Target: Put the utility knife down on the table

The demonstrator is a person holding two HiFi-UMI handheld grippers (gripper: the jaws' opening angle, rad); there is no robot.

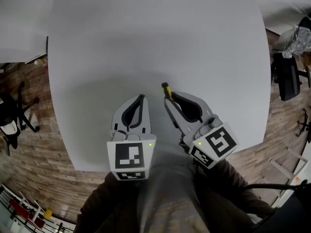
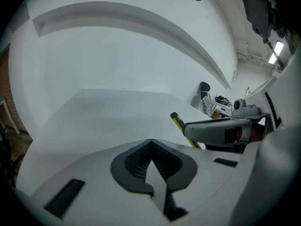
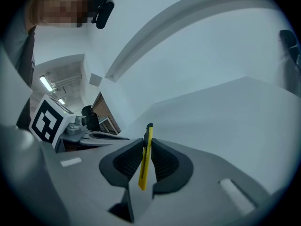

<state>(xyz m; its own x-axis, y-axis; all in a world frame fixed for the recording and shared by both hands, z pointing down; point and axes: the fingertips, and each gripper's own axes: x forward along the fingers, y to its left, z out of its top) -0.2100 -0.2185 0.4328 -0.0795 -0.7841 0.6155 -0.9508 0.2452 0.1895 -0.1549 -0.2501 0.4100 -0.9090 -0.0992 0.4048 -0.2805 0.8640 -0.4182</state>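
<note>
A slim yellow utility knife [image 3: 145, 157] with a black tip is clamped between the jaws of my right gripper [image 3: 145, 145], standing nearly upright in the right gripper view. From the head view the right gripper [image 1: 169, 99] hovers over the near part of the white table [image 1: 155, 38], and the knife [image 1: 166, 90] pokes out past its fingertips. My left gripper [image 1: 142, 98] sits just to its left, shut with nothing in it. In the left gripper view the left gripper [image 2: 151, 142] has its jaws meeting, and the knife [image 2: 181, 125] shows at the right.
The white table is round-edged and bare around both grippers. Wooden floor surrounds it, with black office chairs [image 1: 287, 76] at the right and another chair [image 1: 12, 115] at the left. The person's brown sleeves [image 1: 167, 198] are at the bottom.
</note>
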